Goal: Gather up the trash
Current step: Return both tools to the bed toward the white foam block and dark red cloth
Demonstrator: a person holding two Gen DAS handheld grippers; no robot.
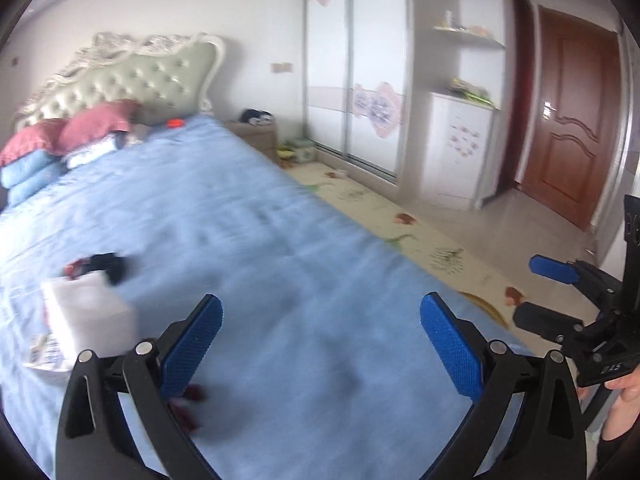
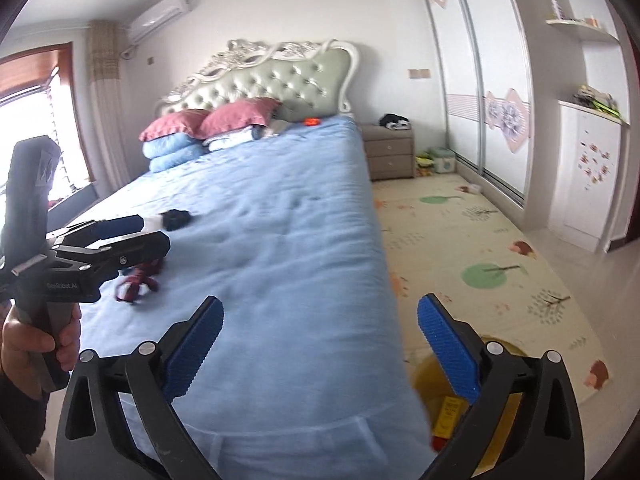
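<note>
Hovering both grippers over the blue bed, I note the left gripper and right gripper spread wide, fingers released, nothing between them. Trash on the bed in the left wrist view: white carton at 9 o'clock, resting on a flat printed wrapper; a dark item just behind it; dark red scraps at 7 o'clock beside the left finger. My judgement: carton light and crushable, so take it across its short sides; wrapper thin and slippery, pinch an edge; scraps soft, pinch the bunch. In the right wrist view, a yellow bin at 5 o'clock on the floor, mostly hidden behind the right finger. Motion blur leaves the dark item and scraps unidentifiable.
</note>
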